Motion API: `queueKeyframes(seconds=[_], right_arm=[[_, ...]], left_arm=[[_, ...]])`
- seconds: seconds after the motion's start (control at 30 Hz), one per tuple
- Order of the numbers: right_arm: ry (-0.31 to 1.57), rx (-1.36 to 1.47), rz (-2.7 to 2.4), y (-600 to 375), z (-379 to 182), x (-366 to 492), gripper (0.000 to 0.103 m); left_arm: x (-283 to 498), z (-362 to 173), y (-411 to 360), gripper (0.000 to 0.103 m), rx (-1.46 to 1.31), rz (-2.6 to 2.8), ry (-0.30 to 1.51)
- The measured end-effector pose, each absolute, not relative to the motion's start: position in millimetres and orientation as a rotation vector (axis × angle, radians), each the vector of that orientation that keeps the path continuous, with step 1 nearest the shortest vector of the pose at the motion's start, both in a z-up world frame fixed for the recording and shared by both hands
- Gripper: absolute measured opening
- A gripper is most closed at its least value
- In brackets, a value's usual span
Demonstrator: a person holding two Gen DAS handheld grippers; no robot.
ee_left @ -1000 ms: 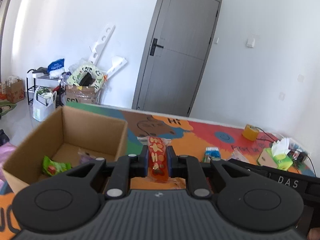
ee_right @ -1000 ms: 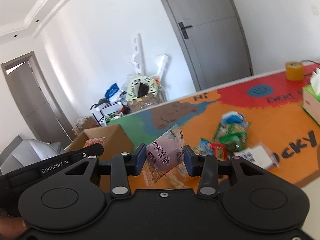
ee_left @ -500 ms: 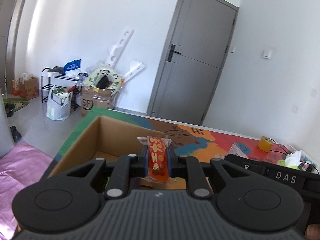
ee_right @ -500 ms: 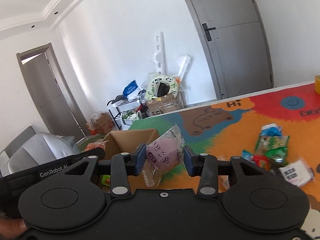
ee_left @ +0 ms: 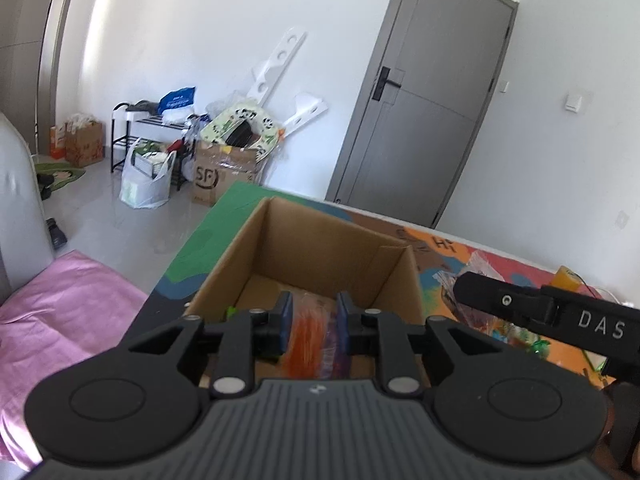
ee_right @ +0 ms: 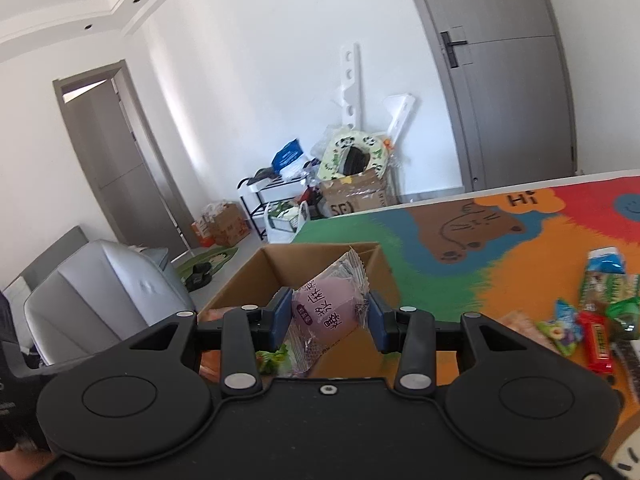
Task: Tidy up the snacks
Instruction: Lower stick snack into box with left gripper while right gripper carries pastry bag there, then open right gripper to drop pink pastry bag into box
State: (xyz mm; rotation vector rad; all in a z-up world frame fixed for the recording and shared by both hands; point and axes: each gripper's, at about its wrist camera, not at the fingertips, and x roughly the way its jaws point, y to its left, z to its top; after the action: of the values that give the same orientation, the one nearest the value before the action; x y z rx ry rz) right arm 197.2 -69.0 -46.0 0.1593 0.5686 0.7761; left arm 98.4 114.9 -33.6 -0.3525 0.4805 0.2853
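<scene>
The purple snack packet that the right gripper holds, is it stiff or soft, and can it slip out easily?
The purple snack packet probably gives a little: its clear wrapper crinkles around a rounded filling. It looks light, since the right gripper holds it by a side pinch alone. The glossy film may be slippery, so it could slide if the squeeze loosens.

A grey door [ee_left: 416, 108] with a black handle [ee_left: 385, 84] stands shut in the white wall; a light switch [ee_left: 573, 103] sits to its right. White perforated boards [ee_left: 276, 65] lean against the wall above a taped SF carton [ee_left: 222, 174] topped with a panda-print ring [ee_right: 354, 151]. Beside the carton stand a black rack [ee_left: 140, 132] carrying a blue bag [ee_left: 176, 98], a white plastic bag [ee_left: 146, 180] on the floor and a brown paper bag [ee_left: 82, 142]. A pink sheet [ee_left: 60, 308] lies at the lower left. A colourful cartoon mat [ee_right: 460, 240] covers the counter. A second grey door [ee_right: 108, 152] and a grey seat [ee_right: 104, 292] show in the right wrist view.
</scene>
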Motion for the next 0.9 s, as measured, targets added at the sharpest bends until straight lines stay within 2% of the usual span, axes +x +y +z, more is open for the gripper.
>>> queueKeyframes(seconds=[0.1, 0.17, 0.33, 0.43, 0.5, 0.6, 0.67, 0.73, 0.9], right_arm=[[0.578, 0.151, 0.785, -60, -47, 196, 0.041], [0.582, 0.151, 0.793, -56, -46, 196, 0.041], [0.578, 0.147, 0.823, -45, -41, 192, 0.042], [0.543, 0.16, 0.852, -43, -38, 186, 0.048], [0.541, 0.177, 0.851, -48, -37, 186, 0.056], [0.55, 0.2, 0.801, -61, -37, 191, 0.057], [0.555, 0.224, 0.781, -73, -37, 194, 0.058], [0.555, 0.23, 0.757, -82, -39, 196, 0.06], [0.569, 0.231, 0.717, -102, -46, 196, 0.063]], left_arm=[[91, -30, 122, 0.03, -0.363, 0.302, 0.464], [88, -27, 128, 0.039, -0.363, 0.322, 0.453], [80, -22, 135, 0.045, -0.384, 0.344, 0.43], [78, -23, 137, 0.049, -0.403, 0.356, 0.427], [76, -23, 138, 0.053, -0.409, 0.354, 0.427], [74, -21, 137, 0.059, -0.407, 0.346, 0.419], [74, -18, 133, 0.071, -0.395, 0.349, 0.413], [74, -17, 128, 0.077, -0.382, 0.359, 0.405], [80, -16, 118, 0.083, -0.371, 0.351, 0.428]])
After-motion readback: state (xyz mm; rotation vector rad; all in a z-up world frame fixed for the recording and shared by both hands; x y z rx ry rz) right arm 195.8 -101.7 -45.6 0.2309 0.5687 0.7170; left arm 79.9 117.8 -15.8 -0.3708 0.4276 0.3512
